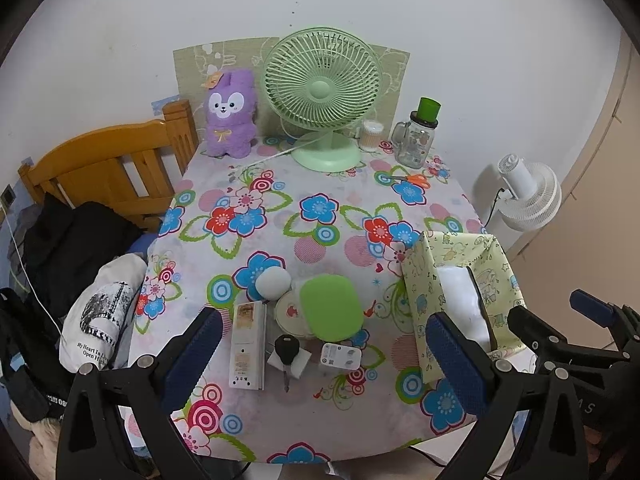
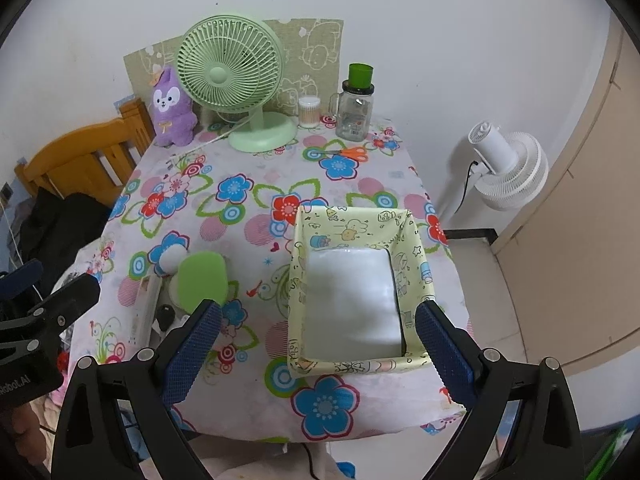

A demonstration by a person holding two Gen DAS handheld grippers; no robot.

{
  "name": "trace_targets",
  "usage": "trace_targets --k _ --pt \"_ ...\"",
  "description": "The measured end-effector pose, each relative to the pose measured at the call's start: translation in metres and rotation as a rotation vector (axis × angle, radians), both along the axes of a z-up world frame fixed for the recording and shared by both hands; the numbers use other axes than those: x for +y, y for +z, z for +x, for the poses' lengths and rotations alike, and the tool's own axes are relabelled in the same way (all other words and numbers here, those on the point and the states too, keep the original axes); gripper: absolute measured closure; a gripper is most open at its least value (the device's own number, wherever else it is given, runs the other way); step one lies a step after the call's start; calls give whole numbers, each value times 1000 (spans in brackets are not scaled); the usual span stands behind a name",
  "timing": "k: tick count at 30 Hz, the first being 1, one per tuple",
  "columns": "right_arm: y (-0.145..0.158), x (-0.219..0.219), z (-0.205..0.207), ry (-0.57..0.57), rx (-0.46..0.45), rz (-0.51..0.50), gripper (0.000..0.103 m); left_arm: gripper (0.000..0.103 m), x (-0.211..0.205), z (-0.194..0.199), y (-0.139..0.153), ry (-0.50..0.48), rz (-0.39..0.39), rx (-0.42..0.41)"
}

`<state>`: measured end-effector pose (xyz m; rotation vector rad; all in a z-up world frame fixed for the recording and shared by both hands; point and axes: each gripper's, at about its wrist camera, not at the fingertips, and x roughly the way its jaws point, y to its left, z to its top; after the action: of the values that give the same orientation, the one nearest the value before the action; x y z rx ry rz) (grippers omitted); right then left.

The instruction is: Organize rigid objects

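One key (image 1: pixel 286 350); one box (image 2: pixel 356 216); both tongs agape.

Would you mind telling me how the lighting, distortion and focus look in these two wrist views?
Left wrist view: soft, even light, faint shadows; fisheye bends the table edge and darkens corners; the green fan looks slightly overexposed. Right wrist view: same curvature, the door bows; the white lining in the yellow box looks hazy, lacking detail; each claw stays fairly sharp.
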<state>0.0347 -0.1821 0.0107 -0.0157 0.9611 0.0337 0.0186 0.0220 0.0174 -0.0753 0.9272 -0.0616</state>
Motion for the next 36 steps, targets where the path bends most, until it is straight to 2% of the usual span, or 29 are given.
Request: trace_targets --k 21,36 --pt "2 0 -5 20 -33 13 4 1 2 -3 0 -4 11 -6" --pt "0 -3 -6 18 -40 17 4 1 -8 0 -2 -3 62 4"
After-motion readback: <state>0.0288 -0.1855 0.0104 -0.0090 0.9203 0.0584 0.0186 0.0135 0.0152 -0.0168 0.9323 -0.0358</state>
